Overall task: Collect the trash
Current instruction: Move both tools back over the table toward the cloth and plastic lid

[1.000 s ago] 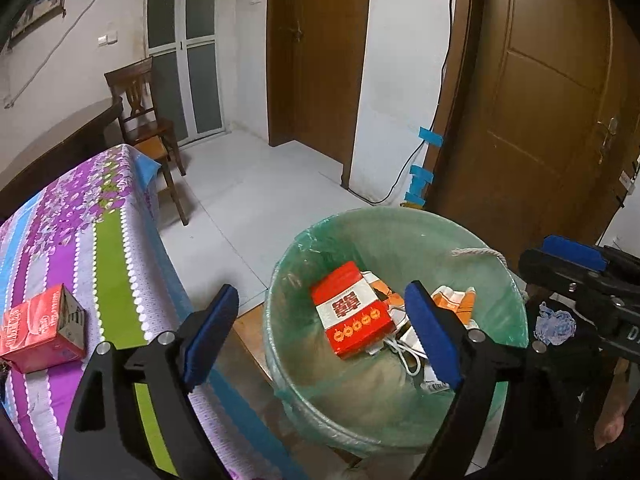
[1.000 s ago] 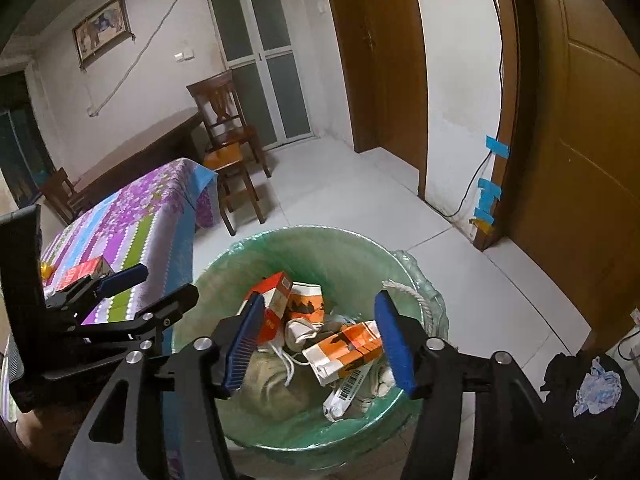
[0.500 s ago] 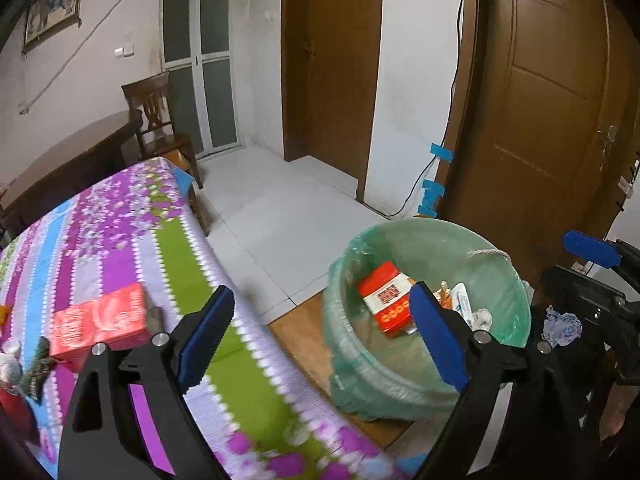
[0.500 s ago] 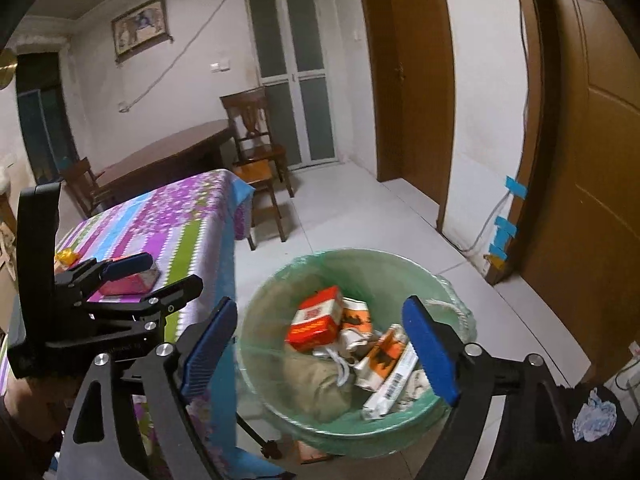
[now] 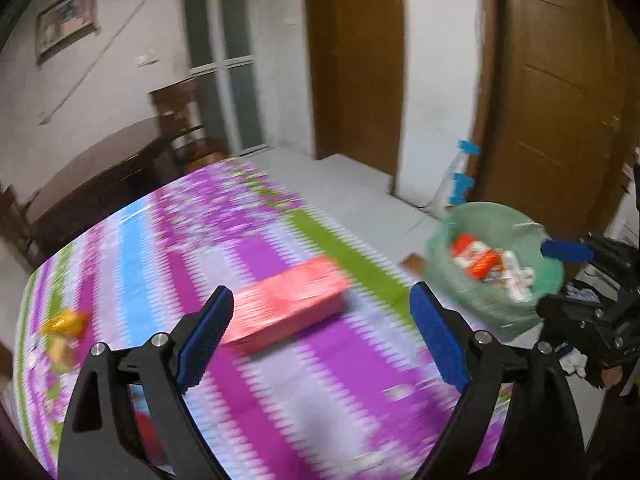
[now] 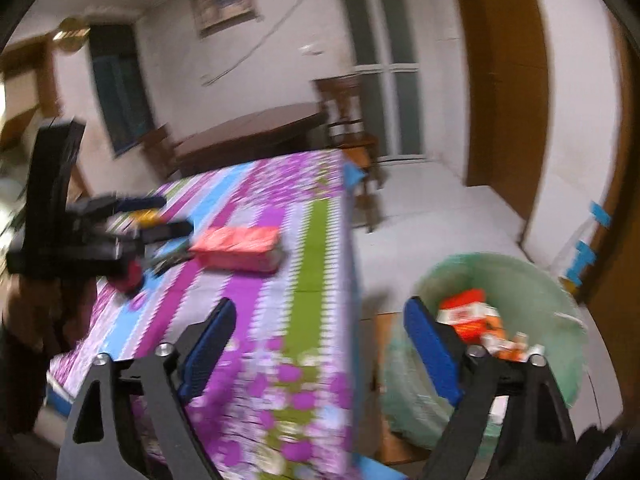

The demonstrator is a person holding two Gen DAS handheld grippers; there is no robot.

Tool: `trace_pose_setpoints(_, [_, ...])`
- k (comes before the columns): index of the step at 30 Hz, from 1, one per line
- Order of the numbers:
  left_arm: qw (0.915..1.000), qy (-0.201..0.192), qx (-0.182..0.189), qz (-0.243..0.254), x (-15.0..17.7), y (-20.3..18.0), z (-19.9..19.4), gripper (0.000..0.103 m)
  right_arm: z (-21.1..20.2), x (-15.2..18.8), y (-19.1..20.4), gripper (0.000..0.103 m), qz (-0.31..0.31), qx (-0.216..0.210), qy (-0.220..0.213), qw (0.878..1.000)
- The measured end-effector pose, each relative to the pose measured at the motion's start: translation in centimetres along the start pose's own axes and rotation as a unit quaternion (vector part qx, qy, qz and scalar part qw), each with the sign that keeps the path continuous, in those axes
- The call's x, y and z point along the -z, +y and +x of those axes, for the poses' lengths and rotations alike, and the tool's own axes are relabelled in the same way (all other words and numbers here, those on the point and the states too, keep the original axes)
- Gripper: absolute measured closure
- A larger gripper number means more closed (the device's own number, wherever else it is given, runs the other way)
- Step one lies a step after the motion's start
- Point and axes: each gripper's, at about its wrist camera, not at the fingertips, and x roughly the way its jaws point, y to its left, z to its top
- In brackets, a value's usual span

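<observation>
Both grippers have swung from the bin [image 5: 494, 268] to a long pink box [image 5: 286, 306], jaws released, right closing.

**Blur and cut-offs, both wrist views**

Both frames smear badly for me. The striped tablecloth [image 5: 248, 248] shows only streaks; its flower print won't resolve. The red box [image 5: 286, 308] is a soft slab, printing unreadable, near corner hidden behind my left gripper's [image 5: 320, 336] blue pad. Small yellow thing [image 5: 66, 322] at the cloth's edge: can't identify. Trash bin [image 5: 540, 280] contents blur into red-white scraps; my right gripper [image 6: 320, 348] covers the bin's near rim [image 6: 404, 356] in its own view. Something red under the left finger [image 5: 146, 432], mostly hidden. Both gripper bodies run off the bottom edge.
</observation>
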Motion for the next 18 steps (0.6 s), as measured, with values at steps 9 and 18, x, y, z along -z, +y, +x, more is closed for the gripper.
trace_pose_setpoints(9, [0.9907, 0.119, 0.008, -0.066, 1.3, 15.9, -0.3, 0.017, 6.2, -2.7, 8.9, 0.037, -0.038, -0.080, 0.033, 0.996])
trace_pose_setpoints(18, [0.9497, 0.260, 0.137, -0.107, 2.1, 21.6, 7.7, 0.017, 12.0, -4.0, 13.2, 0.037, -0.044, -0.104, 0.060, 0.992])
